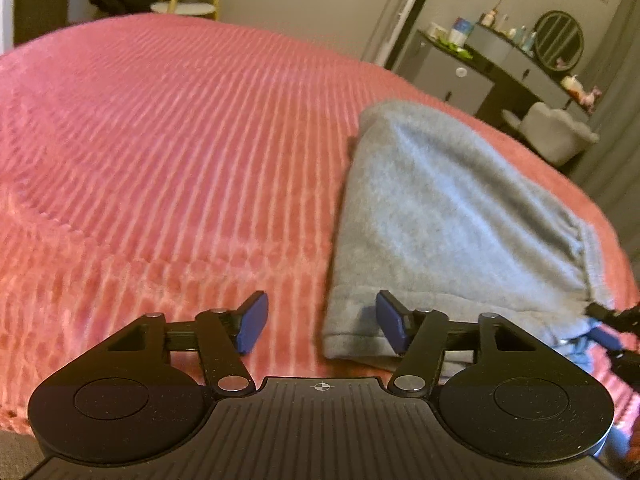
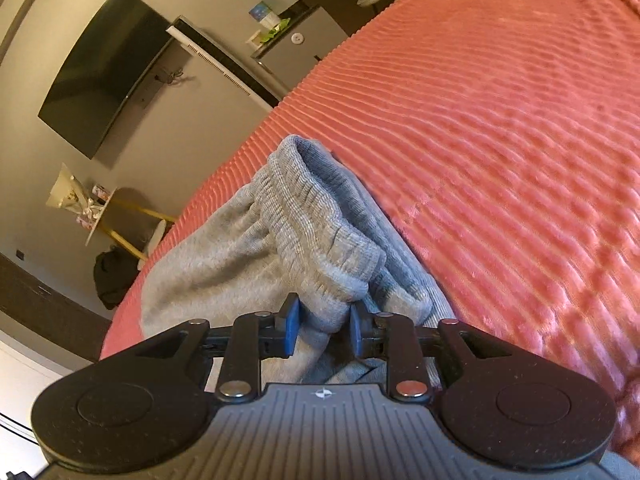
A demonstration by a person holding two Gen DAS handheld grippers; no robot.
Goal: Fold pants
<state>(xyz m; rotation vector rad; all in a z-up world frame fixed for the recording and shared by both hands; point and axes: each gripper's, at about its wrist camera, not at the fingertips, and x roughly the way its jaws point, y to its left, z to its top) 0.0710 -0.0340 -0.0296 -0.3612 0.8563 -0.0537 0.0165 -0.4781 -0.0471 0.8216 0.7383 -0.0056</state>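
Note:
Grey sweatpants (image 1: 440,208) lie folded on the pink ribbed bedspread (image 1: 160,160), at its right side. My left gripper (image 1: 322,322) is open just above the bed; the pants' near hem corner lies between its fingers, beside the right pad (image 1: 390,322), with neither pad pressing it. In the right wrist view the ribbed waistband (image 2: 320,232) is bunched up, and my right gripper (image 2: 324,326) is shut on a fold of the pants (image 2: 224,256) just below it. The right gripper (image 1: 604,328) also shows at the right edge of the left wrist view, holding grey fabric.
Past the bed's far right edge stand a grey dresser (image 1: 460,76) with bottles, a round mirror (image 1: 558,40) and a pale chair (image 1: 556,132). A dark TV (image 2: 104,68) hangs on the wall. A small round table (image 2: 104,216) and a black bag (image 2: 112,276) stand beside the bed.

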